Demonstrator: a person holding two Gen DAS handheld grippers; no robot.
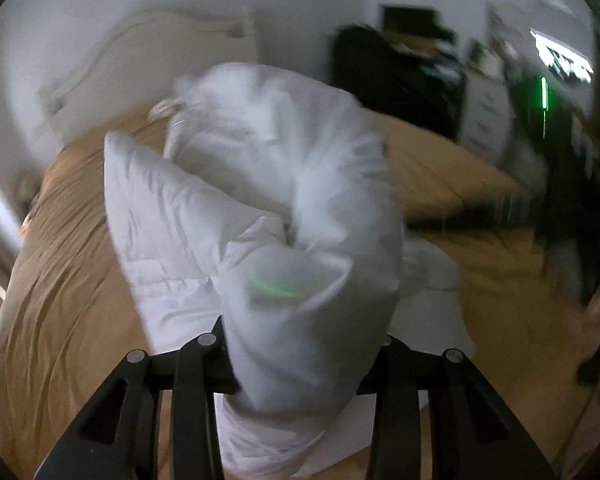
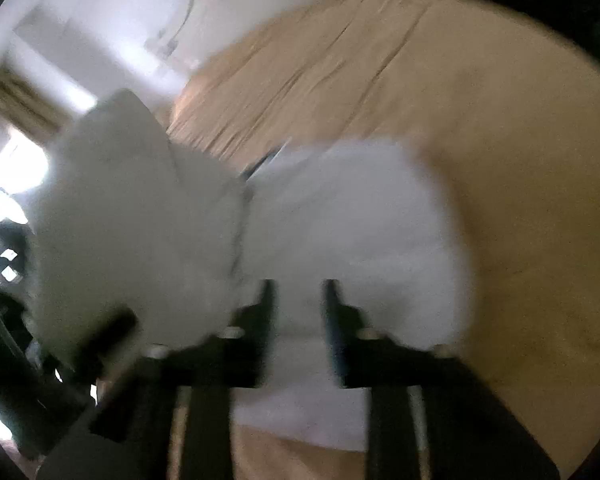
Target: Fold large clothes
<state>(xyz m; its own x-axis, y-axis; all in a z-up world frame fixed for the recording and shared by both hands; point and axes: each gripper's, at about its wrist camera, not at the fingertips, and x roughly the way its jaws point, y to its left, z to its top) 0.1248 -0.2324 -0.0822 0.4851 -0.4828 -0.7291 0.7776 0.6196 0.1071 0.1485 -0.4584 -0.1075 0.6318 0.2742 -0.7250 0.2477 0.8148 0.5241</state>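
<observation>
A large white padded garment [image 1: 260, 208] rises in a thick bunch over the tan bed cover [image 1: 68, 280]. My left gripper [image 1: 300, 344] is shut on a fat fold of it, and the cloth hides both fingertips. In the right wrist view, which is blurred, the same white garment [image 2: 348, 220] spreads across the bed, with one part lifted at the left [image 2: 120, 200]. My right gripper [image 2: 299, 296] hovers over it with a plain gap between its dark fingers [image 2: 266, 304]. Nothing is pinched there.
The tan bed [image 2: 500, 160] fills most of both views. A white headboard [image 1: 140, 52] stands against the wall behind it. Dark furniture and clutter [image 1: 400, 80] stand beyond the bed's far right side. A bright window [image 2: 24, 168] lies to the left.
</observation>
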